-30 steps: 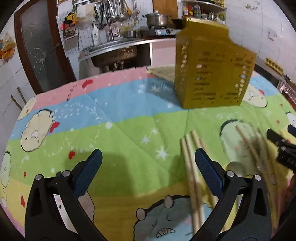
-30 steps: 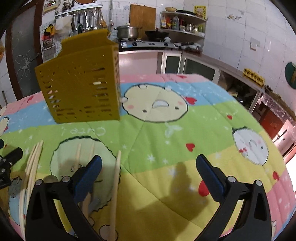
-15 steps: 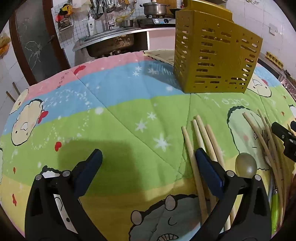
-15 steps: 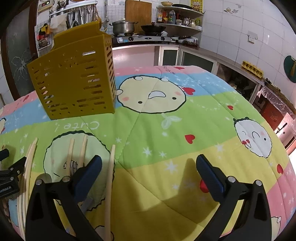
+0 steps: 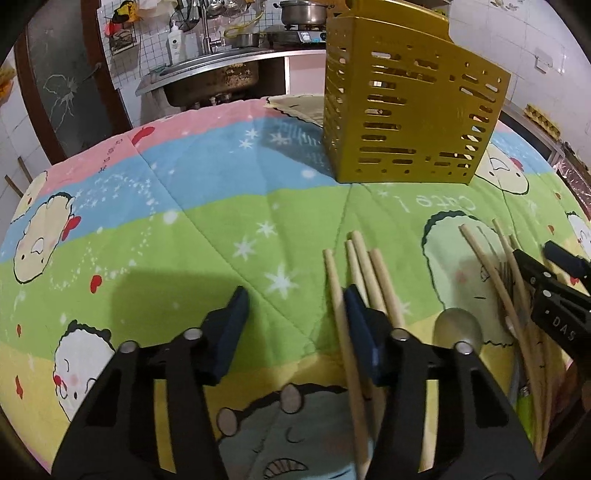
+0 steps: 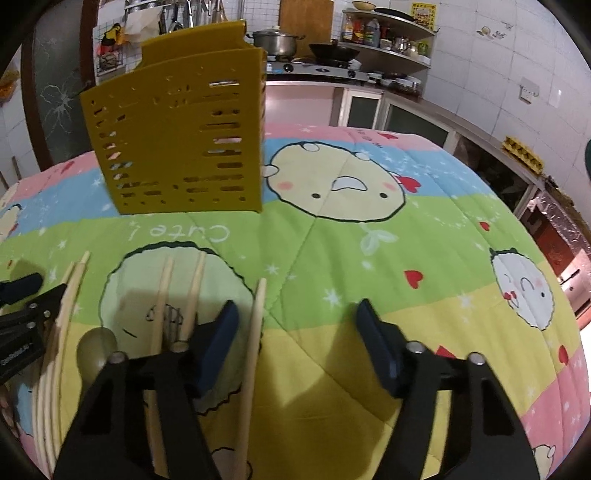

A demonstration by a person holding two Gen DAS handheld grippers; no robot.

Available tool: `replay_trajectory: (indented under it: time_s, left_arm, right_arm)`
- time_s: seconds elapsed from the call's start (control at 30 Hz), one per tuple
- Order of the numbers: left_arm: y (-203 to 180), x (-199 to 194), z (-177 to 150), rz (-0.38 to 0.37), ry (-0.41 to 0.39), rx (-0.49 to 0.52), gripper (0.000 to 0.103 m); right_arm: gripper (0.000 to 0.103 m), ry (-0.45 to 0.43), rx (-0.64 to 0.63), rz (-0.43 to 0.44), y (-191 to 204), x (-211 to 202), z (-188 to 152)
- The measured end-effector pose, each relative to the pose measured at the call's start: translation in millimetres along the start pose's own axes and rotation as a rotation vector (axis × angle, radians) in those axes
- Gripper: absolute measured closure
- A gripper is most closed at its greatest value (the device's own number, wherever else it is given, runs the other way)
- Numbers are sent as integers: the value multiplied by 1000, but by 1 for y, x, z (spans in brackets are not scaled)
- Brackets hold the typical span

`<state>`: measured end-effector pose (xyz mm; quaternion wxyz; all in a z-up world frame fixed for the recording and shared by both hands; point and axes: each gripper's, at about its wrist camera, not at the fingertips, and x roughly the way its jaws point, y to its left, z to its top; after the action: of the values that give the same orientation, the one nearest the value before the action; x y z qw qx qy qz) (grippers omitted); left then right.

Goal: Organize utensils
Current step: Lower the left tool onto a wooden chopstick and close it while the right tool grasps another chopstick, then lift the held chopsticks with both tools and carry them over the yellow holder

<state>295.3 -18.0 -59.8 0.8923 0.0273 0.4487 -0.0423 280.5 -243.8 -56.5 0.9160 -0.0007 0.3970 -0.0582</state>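
Through your left wrist camera: your left gripper (image 5: 293, 306) hangs over the green band of the cartoon-print quilt (image 5: 207, 229), jaws about half apart and closing. Only cloth shows in the gap. One wooden chopstick (image 5: 343, 332) of a loose bundle lies just inside the right-hand finger; I cannot tell if it touches the pad. Three more sticks of that bundle run under or beside the same finger. Further right lie a metal spoon (image 5: 458, 326), a fork (image 5: 506, 273) and a second spread of chopsticks (image 5: 495, 280). Your right gripper (image 5: 554, 306) enters at the right edge, over that second spread. Beyond the sticks, the yellow slotted utensil holder (image 5: 406, 110) stands upright on the quilt, well apart from both grippers; nothing shows through its slots. A sink (image 5: 210, 79) and a pot (image 5: 301, 11) sit behind the table.

Through your right wrist camera: your right gripper (image 6: 297, 332) also stands half apart and closing, with one chopstick (image 6: 255, 332) lying between the fingers, close to the left-hand finger; contact not readable. Two more chopsticks (image 6: 162, 306) lie left of that finger, over the fork (image 6: 171, 317), with the spoon (image 6: 96, 349) beside them. Your left gripper (image 6: 26, 317) shows at the left edge, above its own bundle. The holder (image 6: 177, 140) stands upright, up and left, apart from everything.
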Motion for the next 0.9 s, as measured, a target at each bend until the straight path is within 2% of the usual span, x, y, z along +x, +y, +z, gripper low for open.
replay_trajectory:
  time_s: [0.17, 0.3, 0.47, 0.7, 0.77, 0.9]
  left_arm:
    - [0, 1, 3, -14, 18, -34, 65]
    - [-3, 2, 4, -24, 17, -26, 75]
    - [-5, 6, 11, -30, 33, -35, 83]
    - [-10, 10, 17, -21, 41, -16, 94]
    - [-11, 10, 17, -20, 36, -11, 97]
    - [-11, 8, 17, -25, 23, -20, 98]
  right_arm:
    - [63, 10, -20, 13, 6, -2, 1]
    - [65, 28, -28, 3, 11, -2, 2]
    - [65, 44, 3, 6, 10, 4, 6]
    - [85, 58, 6, 31, 11, 9, 14]
    - [95, 60, 7, 30, 11, 9, 16]
    - [97, 61, 27, 56, 9, 6, 19]
